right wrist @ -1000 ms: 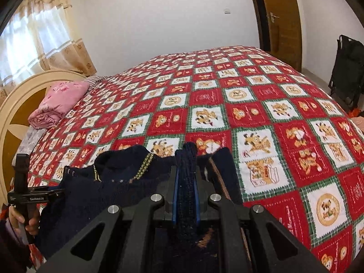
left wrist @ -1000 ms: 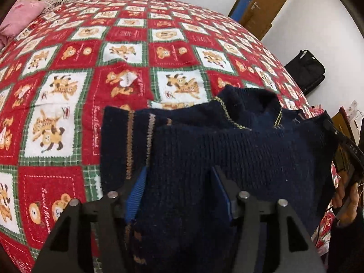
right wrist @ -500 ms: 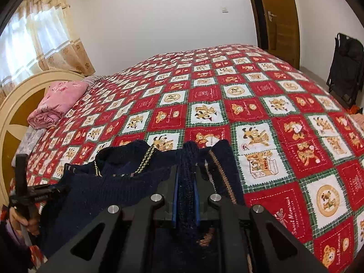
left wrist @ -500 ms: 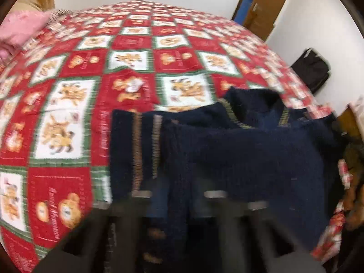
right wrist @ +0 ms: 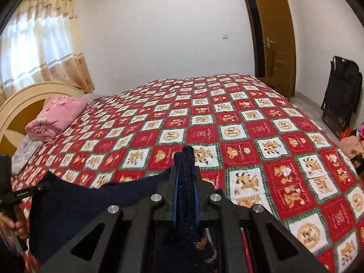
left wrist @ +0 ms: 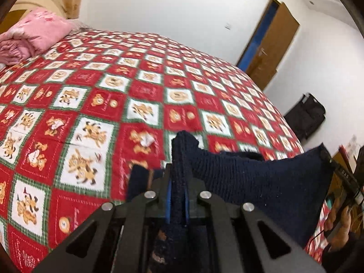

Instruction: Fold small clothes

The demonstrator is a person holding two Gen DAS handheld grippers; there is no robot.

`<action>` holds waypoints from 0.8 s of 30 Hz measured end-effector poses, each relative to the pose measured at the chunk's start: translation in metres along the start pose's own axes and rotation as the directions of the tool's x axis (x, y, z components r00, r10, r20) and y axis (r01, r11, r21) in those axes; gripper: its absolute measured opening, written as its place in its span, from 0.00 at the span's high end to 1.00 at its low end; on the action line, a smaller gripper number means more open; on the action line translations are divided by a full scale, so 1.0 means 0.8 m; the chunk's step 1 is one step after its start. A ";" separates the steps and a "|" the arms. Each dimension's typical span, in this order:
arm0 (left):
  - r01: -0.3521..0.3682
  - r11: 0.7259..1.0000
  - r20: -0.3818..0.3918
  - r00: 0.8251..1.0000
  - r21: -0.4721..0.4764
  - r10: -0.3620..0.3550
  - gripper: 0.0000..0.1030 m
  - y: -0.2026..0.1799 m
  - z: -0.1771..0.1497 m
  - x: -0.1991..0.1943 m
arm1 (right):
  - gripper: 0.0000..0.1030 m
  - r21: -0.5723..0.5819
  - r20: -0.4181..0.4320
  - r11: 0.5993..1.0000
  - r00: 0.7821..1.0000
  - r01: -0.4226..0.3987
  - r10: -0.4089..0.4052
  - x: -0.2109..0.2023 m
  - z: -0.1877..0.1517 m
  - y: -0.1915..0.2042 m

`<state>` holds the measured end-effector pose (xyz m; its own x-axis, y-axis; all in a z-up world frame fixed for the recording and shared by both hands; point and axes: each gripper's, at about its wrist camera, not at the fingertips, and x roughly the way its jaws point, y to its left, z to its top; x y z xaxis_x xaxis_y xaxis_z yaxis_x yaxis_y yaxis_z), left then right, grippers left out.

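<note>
A: Where is your work lying?

B: On a wide bed [right wrist: 261, 122] under a red, white and green checked bedspread [left wrist: 95, 104] printed with bears. A folded pink blanket [right wrist: 56, 118] sits by the cream headboard [right wrist: 20, 104].

A: And the room around you?

B: White walls, a curtained window [right wrist: 43, 45] at the left, a brown door [right wrist: 270, 34] standing open, and a black bag [right wrist: 343, 95] on the floor by the far wall.

A: The garment?

B: Your navy sweater [left wrist: 254, 182] hangs stretched between both tools, raised off the bedspread. Your left hand-held gripper [left wrist: 178, 195] is clamped on one edge, your right hand-held gripper [right wrist: 185, 195] pinches the other.
</note>
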<state>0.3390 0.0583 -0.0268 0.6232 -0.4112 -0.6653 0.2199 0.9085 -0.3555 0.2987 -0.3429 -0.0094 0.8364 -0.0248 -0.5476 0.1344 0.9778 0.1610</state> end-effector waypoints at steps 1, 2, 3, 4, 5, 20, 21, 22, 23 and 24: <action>-0.011 1.000 0.002 1.000 -0.006 0.011 0.92 0.003 0.001 0.007 | 0.89 0.014 -0.019 1.000 1.000 0.013 -0.013 0.020 -0.003 -0.005; -0.031 0.999 0.001 1.000 -0.010 0.031 0.92 0.006 0.002 0.018 | 0.89 0.031 -0.038 0.999 0.999 0.017 -0.015 0.035 -0.007 -0.008; -0.053 0.998 -0.009 0.999 -0.013 0.053 0.92 0.010 0.001 0.030 | 0.89 0.048 -0.062 0.999 0.998 0.018 -0.015 0.052 -0.013 -0.014; -0.077 0.997 -0.029 0.997 -0.018 0.077 0.91 0.015 -0.003 0.043 | 0.89 0.060 -0.087 0.998 0.996 0.026 -0.020 0.071 -0.022 -0.019; -0.101 0.995 -0.055 0.993 -0.020 0.100 0.91 0.019 -0.006 0.057 | 0.89 0.061 -0.104 0.997 0.994 0.038 -0.031 0.084 -0.029 -0.022; -0.188 0.982 -0.057 0.981 0.007 0.188 0.36 0.036 -0.017 -0.010 | 0.86 0.182 -0.082 0.983 0.997 0.026 -0.011 -0.024 -0.017 -0.065; -0.191 0.981 -0.046 0.980 0.030 0.192 0.29 0.032 -0.025 -0.024 | 0.86 0.179 -0.061 0.983 0.997 0.047 -0.037 -0.043 -0.020 -0.069; -0.199 0.979 -0.040 0.979 0.045 0.201 0.27 0.029 -0.036 -0.035 | 0.86 0.164 -0.037 0.983 0.996 0.081 -0.076 -0.070 -0.028 -0.074; -0.200 0.978 -0.036 0.979 0.051 0.202 0.27 0.026 -0.044 -0.041 | 0.86 0.150 -0.027 0.984 0.995 0.101 -0.098 -0.087 -0.036 -0.076; -0.189 0.980 -0.031 0.981 0.057 0.191 0.27 0.022 -0.058 -0.051 | 0.86 0.133 -0.025 0.984 0.993 0.122 -0.119 -0.103 -0.048 -0.076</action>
<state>0.2826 0.0878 -0.0369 0.6300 -0.2326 -0.7409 0.1405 0.9725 -0.1859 0.2011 -0.3920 -0.0053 0.8007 -0.1362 -0.5834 0.3047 0.9310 0.2009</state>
